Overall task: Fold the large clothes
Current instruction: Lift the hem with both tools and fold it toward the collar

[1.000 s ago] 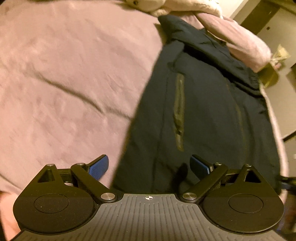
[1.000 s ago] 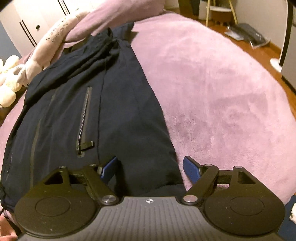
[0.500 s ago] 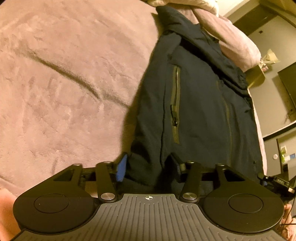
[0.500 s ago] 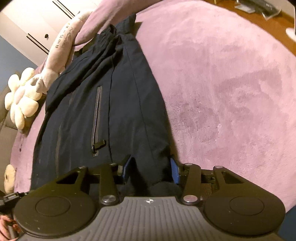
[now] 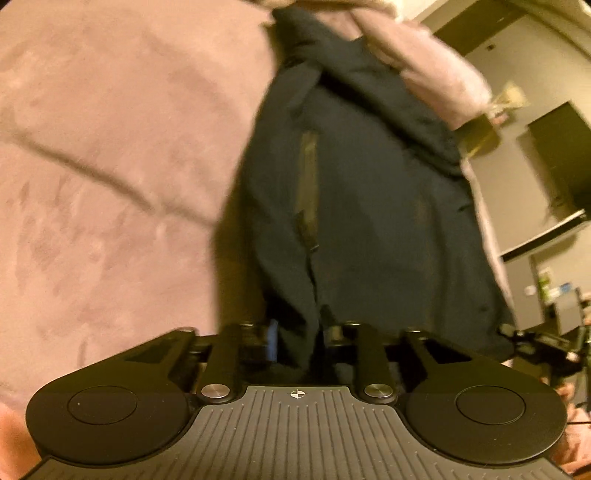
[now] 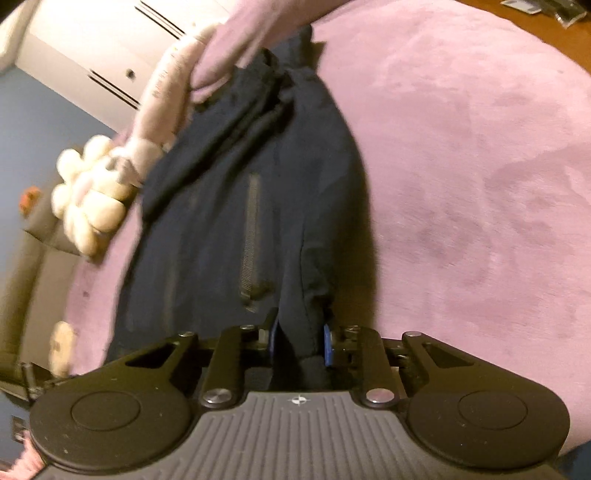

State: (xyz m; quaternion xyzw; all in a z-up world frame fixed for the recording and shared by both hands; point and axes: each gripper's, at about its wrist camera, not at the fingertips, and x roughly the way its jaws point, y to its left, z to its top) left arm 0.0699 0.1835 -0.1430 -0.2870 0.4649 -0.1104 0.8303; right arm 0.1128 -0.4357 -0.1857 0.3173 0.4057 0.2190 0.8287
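A dark navy jacket [image 5: 369,206] with zip pockets lies stretched out on a pink plush bed cover [image 5: 110,166]. My left gripper [image 5: 299,336] sits at the jacket's near hem by its left edge, its jaws closing, and the blue pads press a bunch of the fabric between them. In the right wrist view the same jacket [image 6: 236,206] runs away from me. My right gripper [image 6: 299,343] is at the near hem by the right edge, jaws closing, with a gathered fold of dark cloth squeezed between its blue pads. Both views are blurred by motion.
A pink pillow [image 5: 436,74] lies across the jacket's far end. A cream flower-shaped plush toy [image 6: 92,192] sits at the bed's left side. White cupboards [image 6: 110,48] stand behind it, and wooden floor [image 6: 554,33] shows at the far right. Pink cover [image 6: 480,184] spreads right of the jacket.
Both grippers went from wide open over the jacket's near hem to closed down on the fabric. The hem corners now bunch up between the pads, and both cameras have tilted up.
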